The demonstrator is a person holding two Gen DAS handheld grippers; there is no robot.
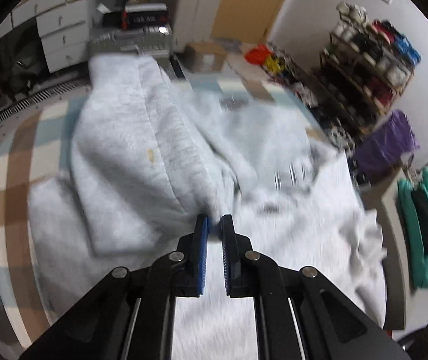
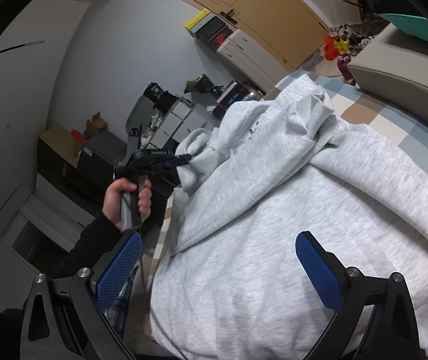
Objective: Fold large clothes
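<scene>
Holding only a thin pinch of sleeve, our left gripper (image 1: 214,225) could lose the cloth if we pull across too quickly; the weight of the grey sweatshirt (image 1: 142,138) dragging behind would slide the fabric out from between the nearly closed pads. We also judge that the lifted sleeve could land twisted, since it already bunches into a knot at the jaws. In the right wrist view our left hand (image 2: 130,201) grips the handle upright, knuckles toward us, with the tool angled down over the left edge of the checked bedspread (image 2: 405,138). The sweatshirt lies spread across the middle of the bed, its body flat. Our right gripper (image 2: 219,267) hovers above the near hem, jaws wide apart, holding nothing.
</scene>
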